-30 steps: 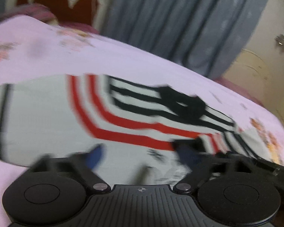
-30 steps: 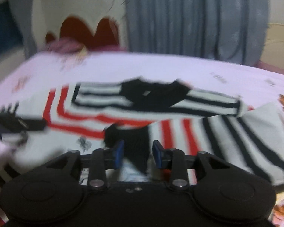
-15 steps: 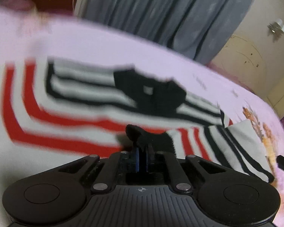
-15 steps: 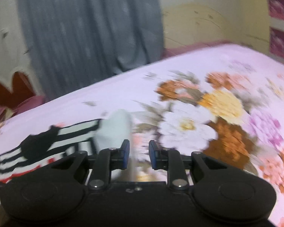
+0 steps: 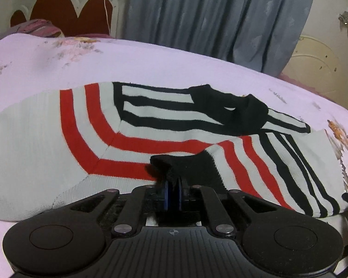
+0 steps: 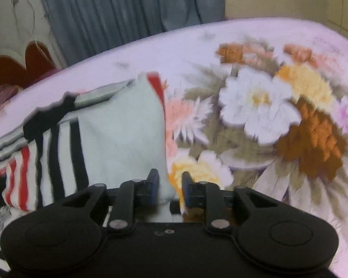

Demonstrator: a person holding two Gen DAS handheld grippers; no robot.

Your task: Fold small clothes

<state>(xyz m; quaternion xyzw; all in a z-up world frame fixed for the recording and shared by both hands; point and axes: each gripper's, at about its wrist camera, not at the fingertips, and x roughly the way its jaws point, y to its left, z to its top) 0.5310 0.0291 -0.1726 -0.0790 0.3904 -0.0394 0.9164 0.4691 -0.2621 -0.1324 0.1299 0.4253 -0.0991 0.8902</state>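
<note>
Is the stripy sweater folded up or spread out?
Partly folded. The sweater lies mostly flat on the bed, with one sleeve folded over its front.

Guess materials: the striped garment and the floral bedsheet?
Striped garment: looks like knitwear, matte; fine vertical ribbing shows in the pale panel, and the black cuff edge is fuzzy. Floral bedsheet: probably thin woven cloth with a printed pattern, smooth, faint sheen; the blur hides the weave.
</note>
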